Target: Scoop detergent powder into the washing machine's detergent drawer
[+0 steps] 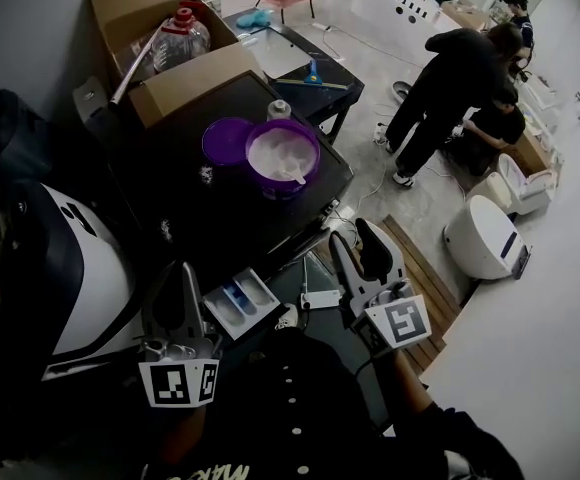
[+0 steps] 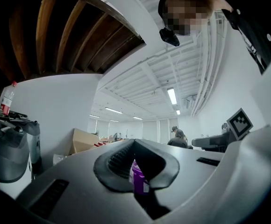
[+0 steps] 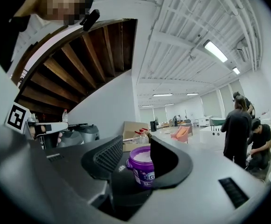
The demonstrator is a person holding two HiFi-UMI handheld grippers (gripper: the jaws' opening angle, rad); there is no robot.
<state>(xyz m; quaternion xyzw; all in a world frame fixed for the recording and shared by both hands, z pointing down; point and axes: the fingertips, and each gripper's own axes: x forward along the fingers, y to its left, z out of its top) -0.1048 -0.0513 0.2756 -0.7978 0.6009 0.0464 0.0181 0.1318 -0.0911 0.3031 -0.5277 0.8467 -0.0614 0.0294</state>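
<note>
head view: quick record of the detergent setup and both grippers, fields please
tub: purple detergent tub, open, white powder and a scoop inside, on the black table
lid: purple lid, flat on the table beside the tub
drawer: detergent drawer, pulled out, between the two grippers
left: left gripper, jaws together, empty
right: right gripper, jaws apart, empty, short of the tub

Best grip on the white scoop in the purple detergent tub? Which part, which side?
Probably grip the white scoop by its handle, from above, with the open right gripper. It lies in the powder inside the purple tub, by the near rim, and the tub wall blocks a level approach. The handle's direction is too small to tell; set the jaws across it.
</note>
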